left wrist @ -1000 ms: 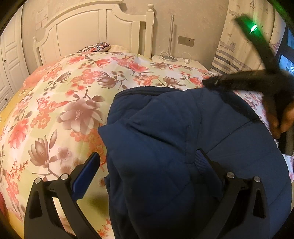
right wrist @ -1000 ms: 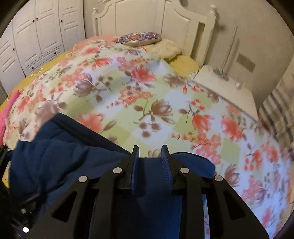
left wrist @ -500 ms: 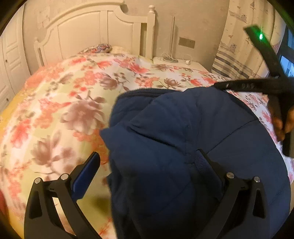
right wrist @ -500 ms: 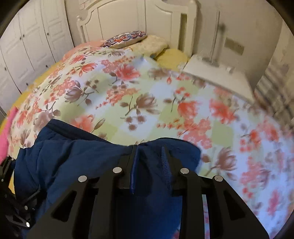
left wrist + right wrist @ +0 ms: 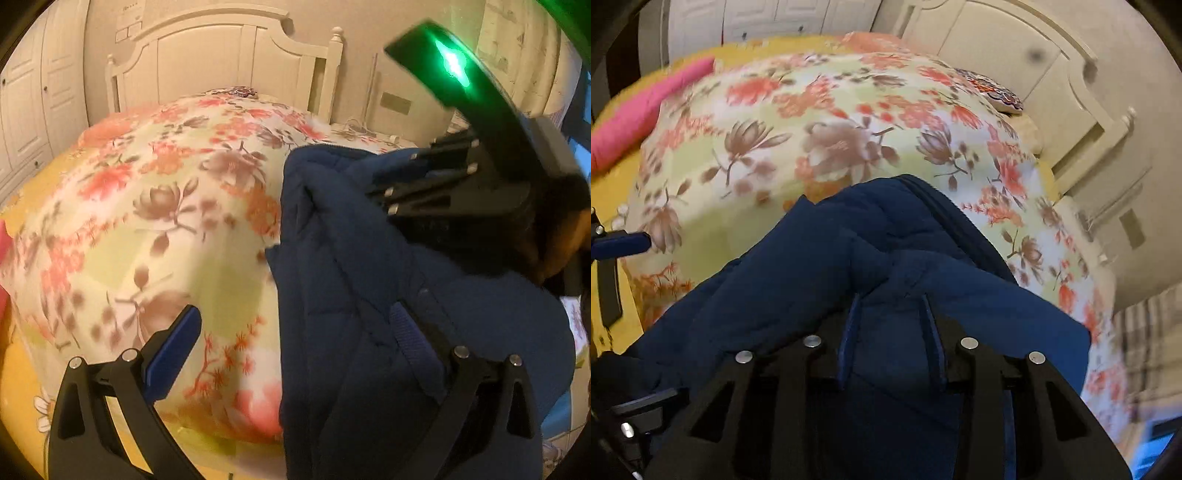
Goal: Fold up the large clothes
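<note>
Behind, a white headboard [image 5: 221, 62] is closing off the bed [image 5: 155, 229] at the top of the left-wrist frame, with a pink cloth [image 5: 635, 122] lying at the upper left of the right-wrist view. Meanwhile the navy padded jacket [image 5: 369, 295] is lying bunched on the floral quilt, its long axis running from the bottom of the frame up toward the headboard. Left gripper [image 5: 295, 332] fingers are standing spread wide, one over the quilt, one against the jacket. Right gripper [image 5: 892, 332] fingers have just been opening slightly, jacket fabric sitting between them.
</note>
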Demonstrator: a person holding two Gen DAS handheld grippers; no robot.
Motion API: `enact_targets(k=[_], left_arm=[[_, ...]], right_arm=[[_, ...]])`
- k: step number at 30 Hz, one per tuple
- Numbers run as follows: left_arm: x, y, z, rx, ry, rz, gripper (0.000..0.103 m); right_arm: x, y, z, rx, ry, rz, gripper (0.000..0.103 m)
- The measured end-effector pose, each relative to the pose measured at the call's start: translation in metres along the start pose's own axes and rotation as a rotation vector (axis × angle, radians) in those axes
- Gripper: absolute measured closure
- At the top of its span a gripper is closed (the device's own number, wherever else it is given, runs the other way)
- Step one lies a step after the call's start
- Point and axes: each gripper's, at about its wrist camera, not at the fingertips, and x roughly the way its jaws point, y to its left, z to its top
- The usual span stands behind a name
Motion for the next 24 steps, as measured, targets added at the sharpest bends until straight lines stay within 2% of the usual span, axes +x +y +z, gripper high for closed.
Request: enact_targets(k=[3, 7, 10, 13, 15, 17, 18, 20, 21, 23, 24], left_arm=[[-0.011, -0.001, -0.005, 0.011, -0.018, 0.029, 0.002], [-0.02, 0.004, -0.014, -0.006, -0.029, 0.038, 0.002], [-0.014, 0.011, -0.019, -0.034, -0.013, 0.022, 0.002], [-0.008, 0.014, -0.019, -0.048, 0.002, -0.018, 0.002], [-0.006, 0.018, -0.017, -0.067, 0.014, -0.046, 0.002], [-0.007, 0.019, -0.017, -0.069, 0.014, -0.054, 0.002], [-0.007, 0.019, -0.018, -0.071, 0.014, -0.055, 0.002], [-0.007, 0.018, -0.018, -0.075, 0.013, -0.055, 0.002], [-0.007, 0.018, -0.018, -0.077, 0.012, -0.054, 0.002], [-0.005, 0.018, -0.019, -0.083, 0.012, -0.058, 0.002], [-0.004, 0.018, -0.019, -0.087, 0.014, -0.062, 0.002]], right_arm=[[-0.019, 0.002, 0.001, 0.009, 0.001, 0.018, 0.068], [-0.048, 0.034, -0.002, -0.099, -0.066, -0.033, 0.068], [-0.018, 0.053, -0.006, -0.14, 0.005, -0.092, 0.068], [-0.015, 0.039, -0.003, -0.063, 0.007, 0.0, 0.068], [-0.027, 0.03, -0.006, -0.037, -0.02, 0.038, 0.068], [-0.053, 0.021, -0.016, 0.006, -0.08, 0.04, 0.067], [-0.073, 0.015, -0.027, 0.042, -0.14, 0.052, 0.066], [-0.107, 0.0, -0.056, 0.139, -0.231, 0.075, 0.053], [-0.125, -0.007, -0.08, 0.193, -0.28, 0.073, 0.051], [-0.144, -0.009, -0.12, 0.251, -0.357, 0.076, 0.039], [-0.144, -0.008, -0.136, 0.272, -0.38, 0.084, 0.036]])
